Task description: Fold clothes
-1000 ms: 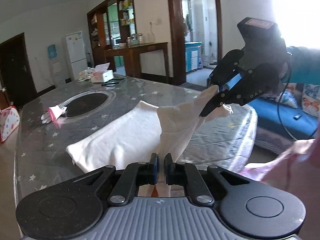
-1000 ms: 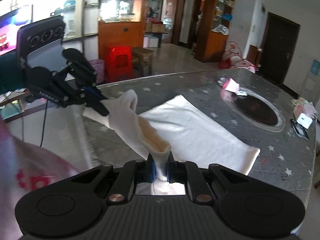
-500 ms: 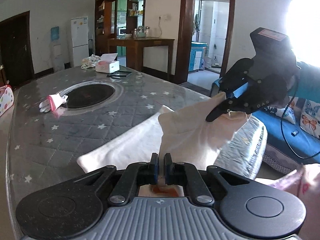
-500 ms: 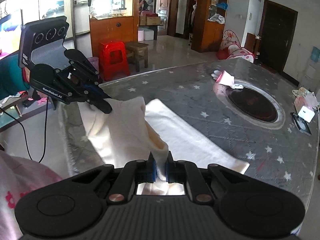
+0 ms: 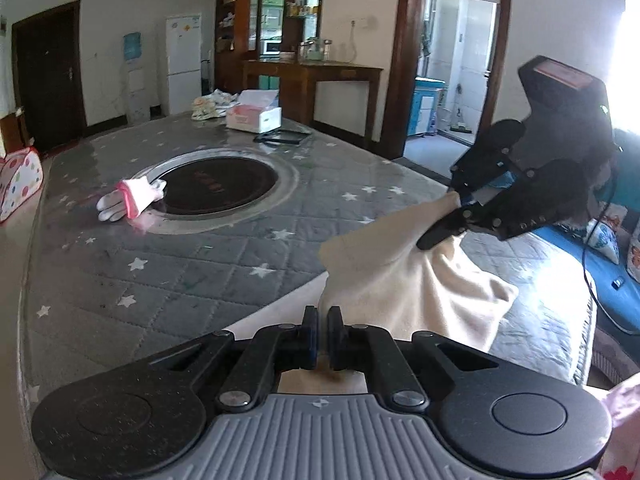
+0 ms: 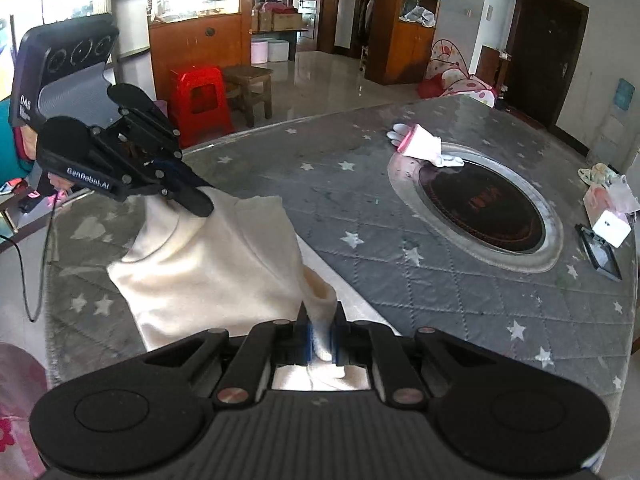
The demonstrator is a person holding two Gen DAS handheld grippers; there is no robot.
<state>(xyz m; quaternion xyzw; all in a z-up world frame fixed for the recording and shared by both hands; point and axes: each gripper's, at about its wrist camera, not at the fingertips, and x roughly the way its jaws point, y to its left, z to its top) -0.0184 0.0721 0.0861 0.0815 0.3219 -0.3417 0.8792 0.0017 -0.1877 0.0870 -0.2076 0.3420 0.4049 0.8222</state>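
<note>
Pinching tight, the left gripper (image 5: 323, 334) and right gripper (image 6: 320, 336) each clamp a corner of the cream garment (image 5: 400, 276), jaws almost closed on cloth. It hangs stretched between them above the near edge of the quilted table (image 5: 180, 264), long axis running left to right. A fold looks underway; next, carry both corners evenly and lay them flat.

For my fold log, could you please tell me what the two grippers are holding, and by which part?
Both hold the cream garment: the left gripper and the right gripper are each shut on a separate spot along its lifted edge.
</note>
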